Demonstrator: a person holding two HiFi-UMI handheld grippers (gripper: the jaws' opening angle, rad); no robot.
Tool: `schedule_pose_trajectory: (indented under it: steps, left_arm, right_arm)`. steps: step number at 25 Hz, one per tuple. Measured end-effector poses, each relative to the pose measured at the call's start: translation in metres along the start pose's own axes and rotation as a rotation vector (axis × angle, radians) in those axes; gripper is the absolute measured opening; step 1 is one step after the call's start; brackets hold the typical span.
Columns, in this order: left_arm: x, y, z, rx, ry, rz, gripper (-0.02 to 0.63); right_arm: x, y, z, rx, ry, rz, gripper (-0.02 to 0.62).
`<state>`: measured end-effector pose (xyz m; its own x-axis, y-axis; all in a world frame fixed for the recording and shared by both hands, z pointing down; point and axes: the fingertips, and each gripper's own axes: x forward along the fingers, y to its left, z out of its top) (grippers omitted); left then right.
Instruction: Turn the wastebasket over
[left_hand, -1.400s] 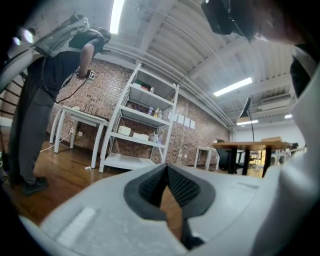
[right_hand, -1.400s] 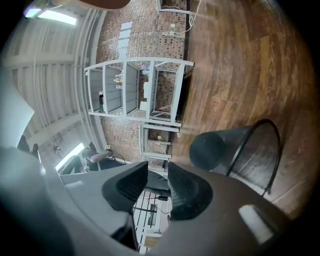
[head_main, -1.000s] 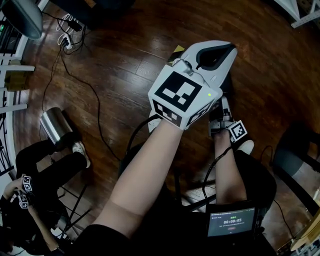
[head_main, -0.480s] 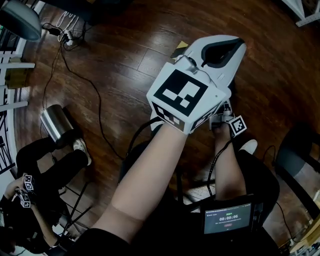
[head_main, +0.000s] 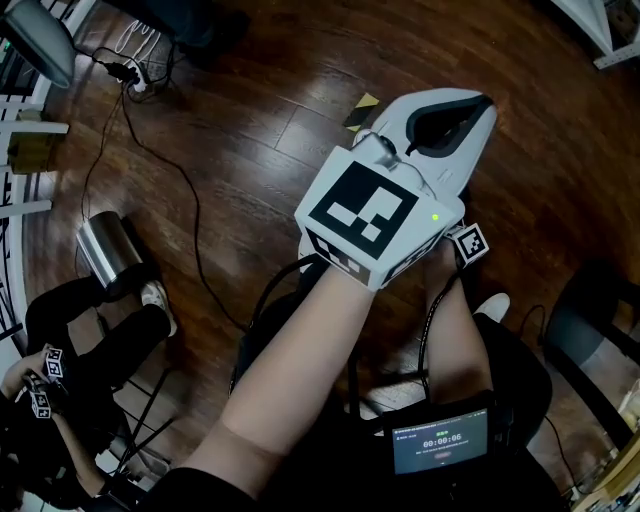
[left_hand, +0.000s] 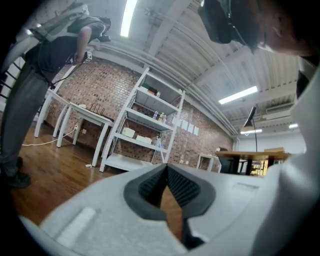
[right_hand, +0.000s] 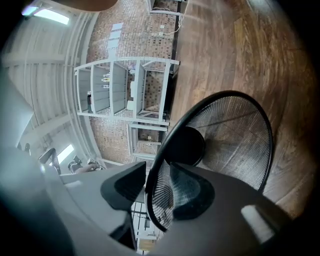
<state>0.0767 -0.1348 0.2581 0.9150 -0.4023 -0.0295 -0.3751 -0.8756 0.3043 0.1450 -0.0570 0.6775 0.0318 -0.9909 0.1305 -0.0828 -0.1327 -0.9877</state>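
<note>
**A:** Where is the black wire-mesh wastebasket (right_hand: 235, 135)?

**B:** Down on the dark wooden floor (head_main: 250, 90) in front of the operator. The right gripper view looks straight into its mouth, with the solid dark base at the far end. So it reads as lying on its side or tipped. The head view doesn't show it, because the left tool's body covers that spot.

**A:** State of the right gripper (right_hand: 157, 172)?

**B:** Jaws are wide apart and straddle the round rim wire. One pad sits clear of the rim and the other shows through the mesh. The pads aren't pressing, so there's no clamp. The placement makes sense: the rim looks like the only stiff edge a two-jaw tool can pinch to lever the basket round.

**A:** And the left gripper (left_hand: 167, 170)?

**B:** Pads are together at the tips with nothing between them. It's held up near the head camera and aimed across the room at the white shelving rack (left_hand: 145, 125), not at the basket. It looks parked so one hand does the flip.

**A:** Status?

**B:** Judgement: the rim is lined up but not held, and the flip isn't done. It needs a firm close first, since thin wire can slip sideways out of the pads.
</note>
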Motion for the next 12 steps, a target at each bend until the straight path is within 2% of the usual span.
schedule_pose_trajectory:
  steps: [3,7,12]
  left_arm:
    - [-0.001,0.003,0.001,0.01,-0.01,0.008,0.003]
    - [-0.005,0.006,0.005,0.007,-0.019,0.01,0.003]
    - [-0.008,0.008,0.008,0.004,-0.011,0.012,0.004]
  right_arm:
    - [0.012,0.006,0.003,-0.006,-0.003,0.009,0.131]
    - [0.016,0.003,0.012,0.007,-0.048,-0.037,0.021]
    - [0.017,0.012,0.015,-0.034,-0.04,-0.037,0.011]
